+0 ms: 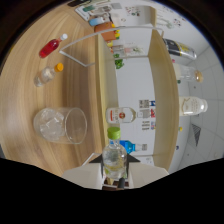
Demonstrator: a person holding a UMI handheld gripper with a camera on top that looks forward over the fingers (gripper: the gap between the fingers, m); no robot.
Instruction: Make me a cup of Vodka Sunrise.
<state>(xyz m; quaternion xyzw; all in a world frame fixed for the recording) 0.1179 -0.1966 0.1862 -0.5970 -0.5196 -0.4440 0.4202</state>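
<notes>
Gripper view, rotated: the wooden table (75, 65) runs up the 9 to 12 o'clock side, and a white shelf unit (135, 75) with light wood boards fills the middle and the 3 o'clock side.

Gripper (115, 175): its two pale fingers (82, 174) sit at 6 o'clock. A small bottle with a green cap (114, 155) stands between them, holding clear to pale yellow liquid. The fingers close in against the bottle on both sides and appear to pinch it around the lower body; the contact line is partly hidden by the dark lower edge.

Glass tumbler (59, 125): at 9 o'clock from the gripped bottle, on the table, filled with ice cubes. Well apart from the fingers.

Small clear bottle (44, 76): at 10 o'clock, beyond the tumbler, with an orange cap (59, 66) lying just beside it.

Red bottle (50, 48): at 11 o'clock, farther along the table, white tip, red liquid inside.

Shelf contents: a clear bottle with a white and red label (122, 115) lies just beyond the green cap at 12 o'clock. A blue item (128, 146) sits just beside the gripped bottle at 1 o'clock. More bottles stand at 2 to 3 o'clock: a round clear one (192, 106), a dark-labelled one (177, 48), and another clear one (189, 75). Labels are too small to read.
</notes>
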